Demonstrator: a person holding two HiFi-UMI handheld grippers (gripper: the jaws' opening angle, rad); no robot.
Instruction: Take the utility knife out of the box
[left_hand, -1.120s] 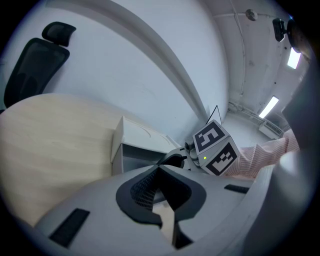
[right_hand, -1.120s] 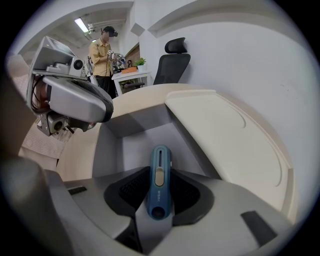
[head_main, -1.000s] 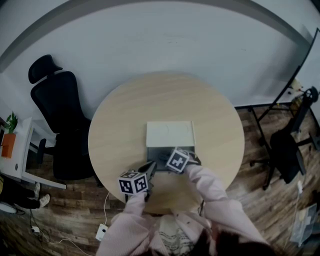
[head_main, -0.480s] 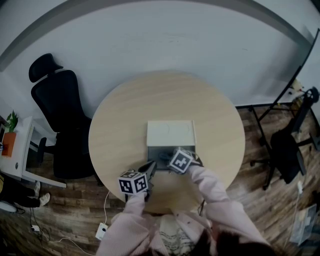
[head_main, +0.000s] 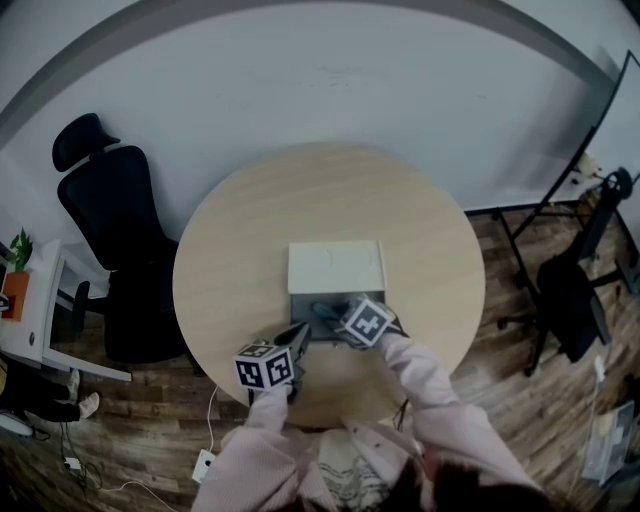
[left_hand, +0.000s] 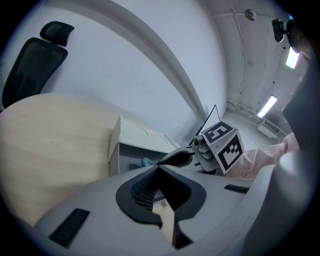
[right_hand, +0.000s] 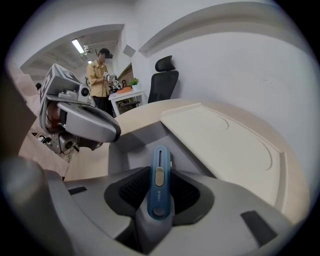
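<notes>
Right, handling first. We judge the utility knife (right_hand: 159, 180) to be light and stiff: a slim blue plastic body with a pale slider on its upper face. The sides look smooth, so it could swivel or slide in a loose pinch. We can't tell from these views whether the blade is in or out, so we treat the far tip as sharp. The best hold in our view is across the flat sides, at mid body or toward the butt, clear of the slider so the pinch can't push it.

The right tongs (right_hand: 159, 192) are pinching the knife across its flat sides. The butt end sits deep between the pads, and the slider is about level with the pad tips. The far end pokes out past the tips, over the open grey box (right_hand: 118, 156).

In the head view the knife's blue tip shows over the left part of the box interior. We can't tell whether it has cleared the rim. The pale lid (right_hand: 225, 145) is folded back flat on the far side, touching the box.

The left tongs (left_hand: 159, 169) are pressed together with nothing between them. They sit at the near left corner of the box on the worktop (head_main: 250, 220). We can't tell whether they touch the box.
</notes>
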